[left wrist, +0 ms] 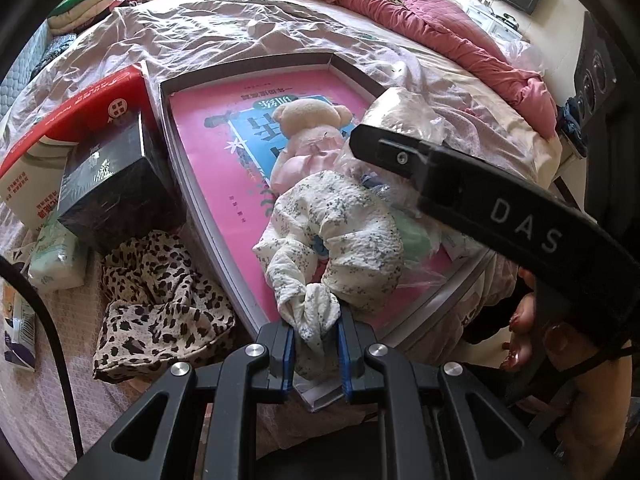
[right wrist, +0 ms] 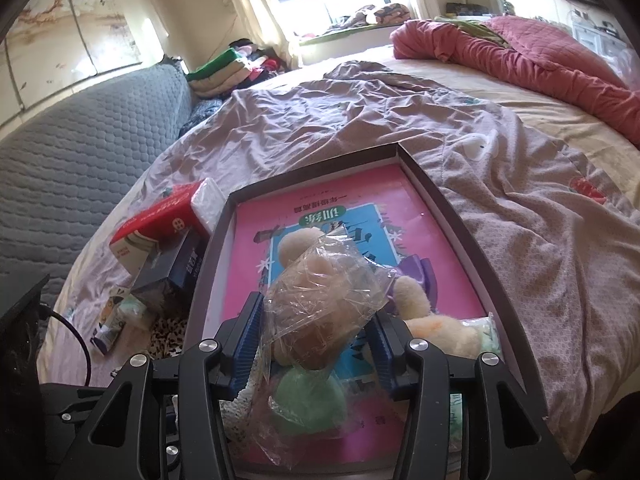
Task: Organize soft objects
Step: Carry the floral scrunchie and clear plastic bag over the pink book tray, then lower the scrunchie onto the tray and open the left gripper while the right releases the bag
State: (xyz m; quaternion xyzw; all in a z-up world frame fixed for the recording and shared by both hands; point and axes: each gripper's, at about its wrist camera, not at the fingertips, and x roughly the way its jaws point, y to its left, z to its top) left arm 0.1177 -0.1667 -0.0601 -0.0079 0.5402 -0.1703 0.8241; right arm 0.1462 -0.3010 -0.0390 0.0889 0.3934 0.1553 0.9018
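A shallow box (left wrist: 188, 184) with a pink book cover inside lies on the bed; it also shows in the right wrist view (right wrist: 452, 208). My left gripper (left wrist: 314, 344) is shut on a white floral cloth (left wrist: 340, 228) that lies in the box. A cream teddy bear in a pink dress (left wrist: 310, 136) lies behind the cloth. My right gripper (right wrist: 316, 340) is shut on a clear plastic bag holding a tan soft item (right wrist: 324, 304), above the box. Its finger (left wrist: 480, 192) crosses the left wrist view. A green soft item (right wrist: 308, 404) and a cream plush (right wrist: 436, 320) lie below.
Left of the box lie a leopard-print cloth (left wrist: 160, 304), a black box (left wrist: 116, 188), a red tissue pack (left wrist: 76, 120) and a small tissue packet (left wrist: 56, 256). A rumpled pink quilt (left wrist: 420, 12) lies at the far side. A grey headboard (right wrist: 80, 144) stands to the left.
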